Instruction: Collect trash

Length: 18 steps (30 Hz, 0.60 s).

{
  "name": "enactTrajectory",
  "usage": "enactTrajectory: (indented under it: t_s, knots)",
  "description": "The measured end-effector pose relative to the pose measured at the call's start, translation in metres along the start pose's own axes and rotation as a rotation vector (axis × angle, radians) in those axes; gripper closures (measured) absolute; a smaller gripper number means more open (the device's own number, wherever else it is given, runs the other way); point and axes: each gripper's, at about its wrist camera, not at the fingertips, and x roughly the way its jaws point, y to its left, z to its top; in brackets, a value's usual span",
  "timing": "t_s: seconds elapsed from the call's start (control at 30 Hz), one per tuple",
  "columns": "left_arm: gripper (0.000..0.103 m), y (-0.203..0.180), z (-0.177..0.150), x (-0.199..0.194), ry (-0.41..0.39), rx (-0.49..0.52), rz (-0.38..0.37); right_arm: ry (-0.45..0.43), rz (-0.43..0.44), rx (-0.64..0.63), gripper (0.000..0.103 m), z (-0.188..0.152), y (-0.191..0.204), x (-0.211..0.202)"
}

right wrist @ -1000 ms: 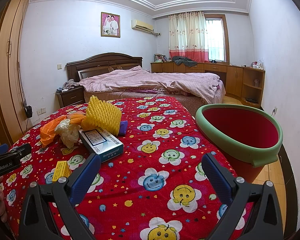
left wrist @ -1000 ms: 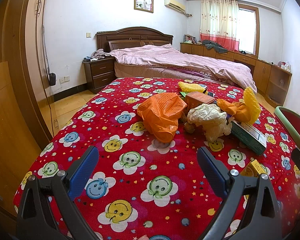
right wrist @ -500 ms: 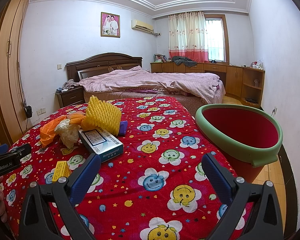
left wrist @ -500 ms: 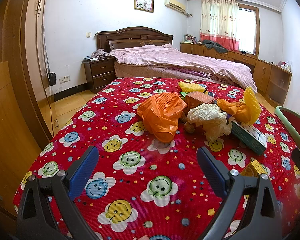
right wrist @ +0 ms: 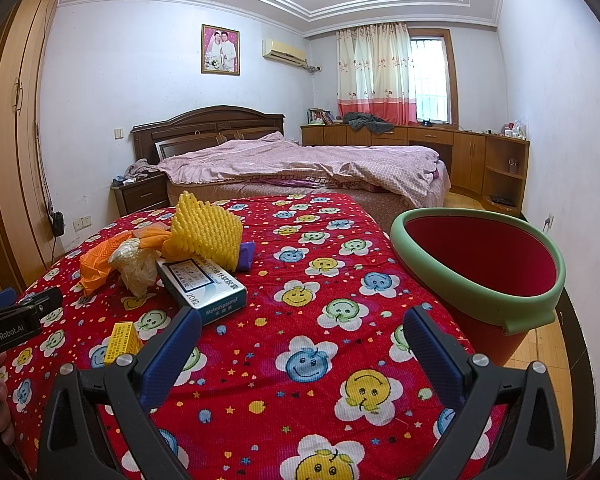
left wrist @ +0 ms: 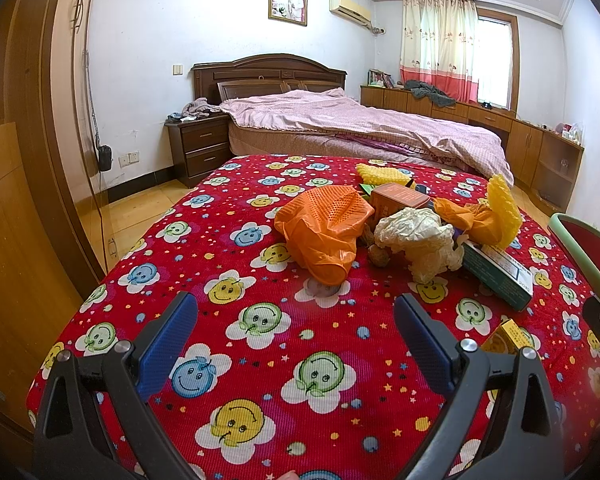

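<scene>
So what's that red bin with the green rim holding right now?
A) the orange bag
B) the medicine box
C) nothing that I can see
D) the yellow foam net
C: in the right wrist view the bin shows only bare red inner wall, while the yellow foam net, orange bag and medicine box all lie on the red smiley cloth.
</scene>
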Motion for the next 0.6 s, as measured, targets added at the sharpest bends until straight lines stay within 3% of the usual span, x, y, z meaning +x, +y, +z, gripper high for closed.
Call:
enactTrajectory:
  t_s: [0.6]
  knots:
    - [0.005,-0.0001,0.0004,0.0006,0.002,-0.005,0.002,0.001,0.001,-0.007,0.0,0.0002,0.0007,-0.0002]
